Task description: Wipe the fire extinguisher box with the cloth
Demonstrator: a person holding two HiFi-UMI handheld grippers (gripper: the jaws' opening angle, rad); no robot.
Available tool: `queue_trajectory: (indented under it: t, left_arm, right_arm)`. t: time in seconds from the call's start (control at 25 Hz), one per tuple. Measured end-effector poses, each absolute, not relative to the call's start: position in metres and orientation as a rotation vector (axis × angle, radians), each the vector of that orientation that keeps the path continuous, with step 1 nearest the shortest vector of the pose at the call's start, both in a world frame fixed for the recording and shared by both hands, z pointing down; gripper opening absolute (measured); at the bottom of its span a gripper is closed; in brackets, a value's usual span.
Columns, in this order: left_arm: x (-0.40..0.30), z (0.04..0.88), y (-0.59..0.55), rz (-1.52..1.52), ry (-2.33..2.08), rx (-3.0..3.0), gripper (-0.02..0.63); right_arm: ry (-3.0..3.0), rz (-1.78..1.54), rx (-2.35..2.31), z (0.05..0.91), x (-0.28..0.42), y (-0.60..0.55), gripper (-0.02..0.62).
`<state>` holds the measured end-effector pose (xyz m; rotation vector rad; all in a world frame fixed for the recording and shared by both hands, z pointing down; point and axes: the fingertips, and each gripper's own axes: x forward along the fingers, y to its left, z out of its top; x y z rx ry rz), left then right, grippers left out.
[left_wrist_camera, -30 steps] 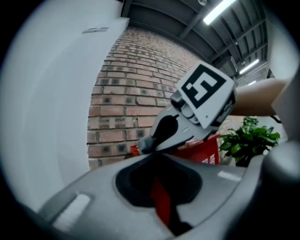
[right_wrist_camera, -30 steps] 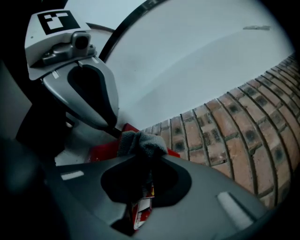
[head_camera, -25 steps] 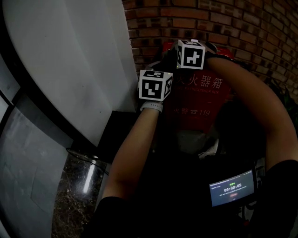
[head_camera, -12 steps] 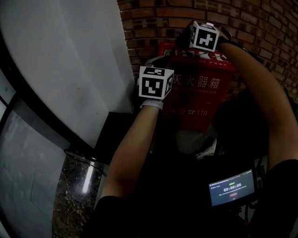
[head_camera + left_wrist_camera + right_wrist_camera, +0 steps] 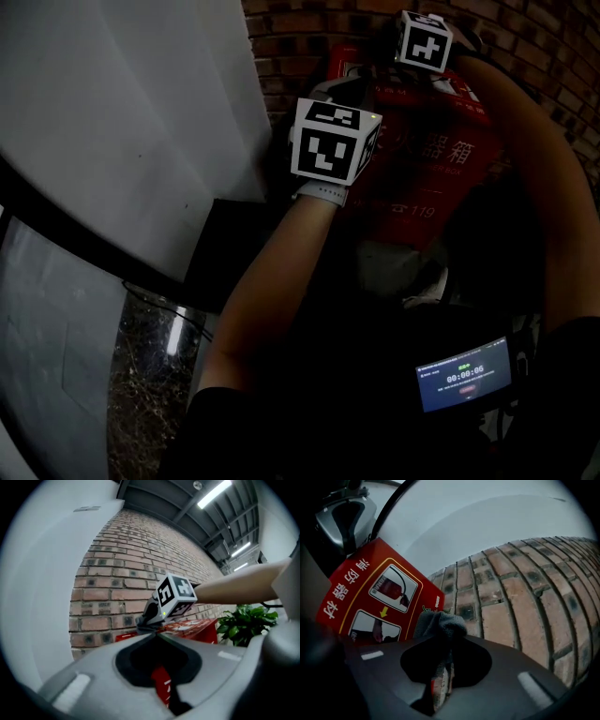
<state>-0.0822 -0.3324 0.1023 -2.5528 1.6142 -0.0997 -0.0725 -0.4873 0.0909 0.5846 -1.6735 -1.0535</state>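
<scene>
Head view has the red fire extinguisher box in the upper right of the frame, backed against the brick wall. The right gripper is up at the top edge of the picture, over the box's lid. The left gripper sits by the box's left edge, just below. Over in the right gripper view, the jaws are pinching a grey cloth, which bunches out past the tips right at the lid's far corner, by the bricks. It looks pressed to the lid, though the contact is hard to confirm. In the left gripper view, the jaws are pressed together on nothing, with the box's red showing beneath them.
</scene>
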Motion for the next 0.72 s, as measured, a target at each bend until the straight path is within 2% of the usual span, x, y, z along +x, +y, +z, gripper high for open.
queue_trajectory:
  t: [0.36,0.72]
  left_arm:
    - [-0.084,0.109,-0.341,-0.094,1.604,-2.562,0.002]
    - [-0.083,0.109,-0.334,-0.103,1.653,-2.554,0.002]
  right_arm:
    - [-1.625,-1.043,0.595,0.115,-0.067,-0.507,0.034]
    - [-1.639,-1.037,0.524,0.119,-0.069,-0.458,0.034]
